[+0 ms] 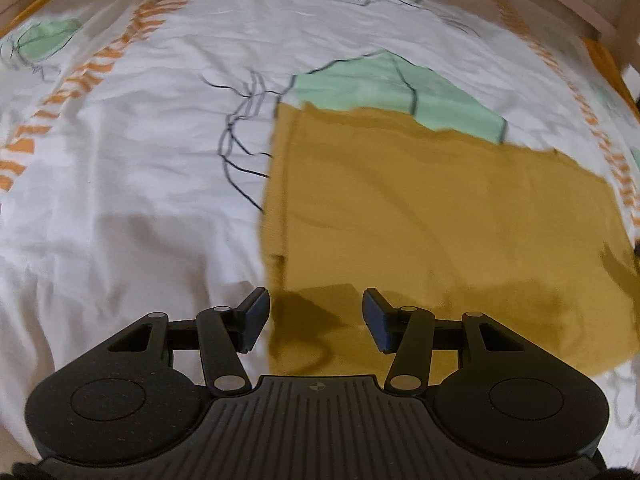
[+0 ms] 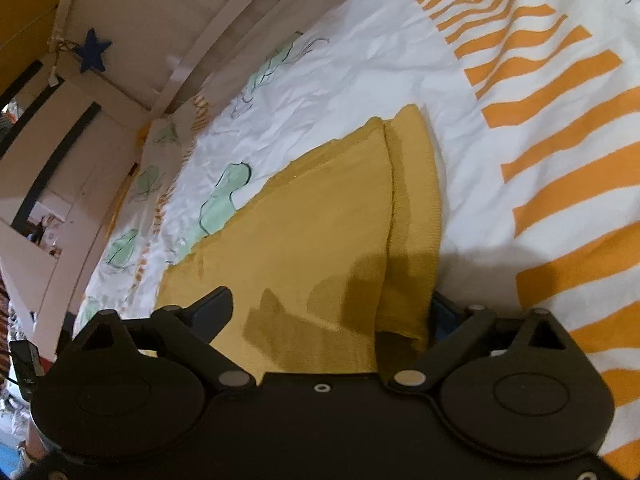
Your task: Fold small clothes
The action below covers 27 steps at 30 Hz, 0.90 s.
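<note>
A mustard-yellow garment (image 1: 432, 216) lies flat on the bed, folded into a rough rectangle with a narrow folded strip along its left side. My left gripper (image 1: 316, 320) is open and empty, hovering over the garment's near left corner. In the right wrist view the same garment (image 2: 312, 232) runs away from the camera, with a folded flap along its right side. My right gripper (image 2: 332, 312) is open, its jaws set wide on either side of the garment's near edge. Its right finger is partly hidden behind the flap.
The bed is covered with a white sheet (image 1: 132, 184) printed with orange stripes, green patches and black lines. A pale wooden bed rail (image 2: 224, 32) runs along the far side, with a blue star (image 2: 94, 56) hanging on the wall beyond it.
</note>
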Available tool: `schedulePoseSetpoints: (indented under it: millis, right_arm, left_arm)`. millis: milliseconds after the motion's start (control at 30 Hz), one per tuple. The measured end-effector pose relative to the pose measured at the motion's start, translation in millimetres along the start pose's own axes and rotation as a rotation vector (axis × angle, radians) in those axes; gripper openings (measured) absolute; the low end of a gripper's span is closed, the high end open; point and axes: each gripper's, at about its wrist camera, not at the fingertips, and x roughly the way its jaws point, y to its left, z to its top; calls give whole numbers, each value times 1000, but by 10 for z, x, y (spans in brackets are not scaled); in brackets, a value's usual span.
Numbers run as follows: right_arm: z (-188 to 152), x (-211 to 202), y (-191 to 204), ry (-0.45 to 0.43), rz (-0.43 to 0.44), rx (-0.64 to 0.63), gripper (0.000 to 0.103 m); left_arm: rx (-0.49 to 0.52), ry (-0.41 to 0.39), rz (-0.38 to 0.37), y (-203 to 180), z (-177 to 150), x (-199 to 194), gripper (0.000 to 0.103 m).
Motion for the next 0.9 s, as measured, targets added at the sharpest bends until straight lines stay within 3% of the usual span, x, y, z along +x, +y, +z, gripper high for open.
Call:
schedulePoseSetpoints:
  millis: [167,367,500,567,700,733,767,900]
  right_arm:
    - [12,-11,5,15,-36,-30,80]
    - [82,45,-109,8,36,66,80]
    - [130,112,-32,21,33,65,77]
    - [151,129,16,33,5,70,62]
    - [165,138,96,32,-60,79,56]
    - [165,139,117,29,-79,83,48]
    - [164,142,141,28,-100,83,30]
    - [174,147,373,17,-137,59,28]
  left_arm:
    - [-22,-1,-6,131,55,122,50]
    - [-27,3,-31,144,124,135,49]
    - [-34,9,-29,176,152,131,50]
    - [-44,12,-32,199,170,122,50]
    - [-57,0,-44,230,206,72,49]
    - [-55,-5,-44,227,214,52,49]
    - [-51,-9,-45,229,223,35,50]
    - [-51,-28,-48,261,258,-35,50]
